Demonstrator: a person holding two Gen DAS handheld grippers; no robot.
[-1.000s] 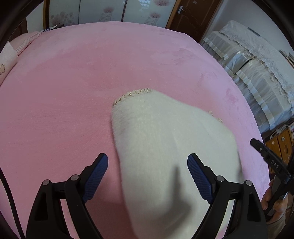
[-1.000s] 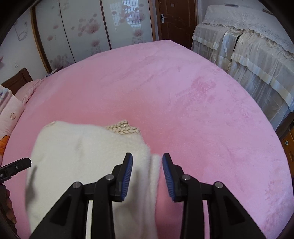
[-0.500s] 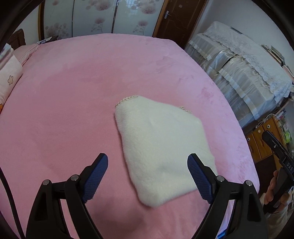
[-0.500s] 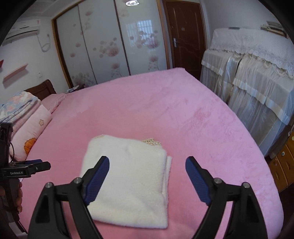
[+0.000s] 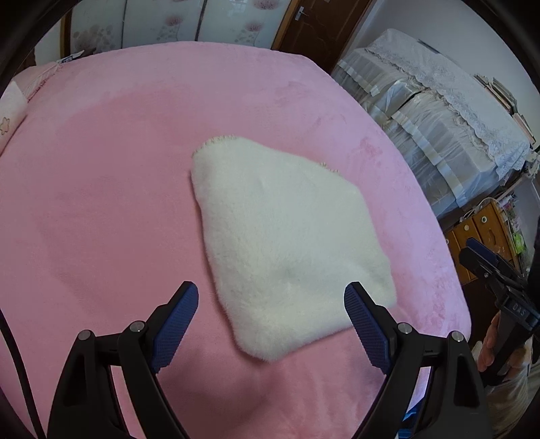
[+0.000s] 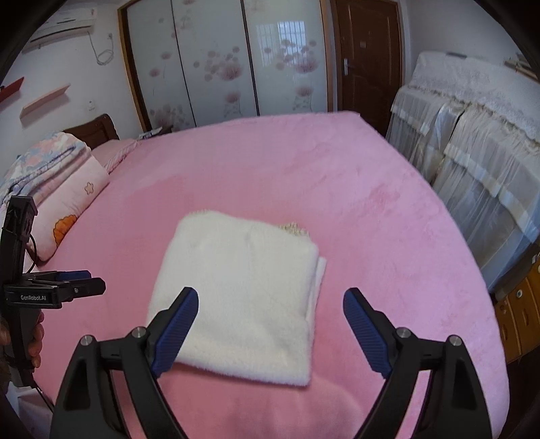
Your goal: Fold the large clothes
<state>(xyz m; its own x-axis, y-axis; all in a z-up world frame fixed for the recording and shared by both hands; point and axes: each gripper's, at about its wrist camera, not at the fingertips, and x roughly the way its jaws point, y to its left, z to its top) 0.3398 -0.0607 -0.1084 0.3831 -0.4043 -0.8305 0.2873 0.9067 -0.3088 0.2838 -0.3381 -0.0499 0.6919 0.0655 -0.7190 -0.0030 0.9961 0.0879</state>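
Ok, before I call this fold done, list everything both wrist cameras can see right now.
folded fleece garment: one, cream-white, flat on the bed, braided trim showing at its far edge
bed cover: one, pink plush, under the garment
folded quilts: a stack, pink and floral, at the bed's left edge
wardrobe: one, frosted sliding doors with pink flowers, behind the bed
door: one, dark brown, right of the wardrobe
covered furniture: cream lace cloth over it, right of the bed
wooden cabinet: one, orange-brown, past the bed's right corner
air conditioner: one, white, high on the left wall
left gripper: black with blue pads, jaws open, holding nothing
right gripper: same, jaws open, holding nothing
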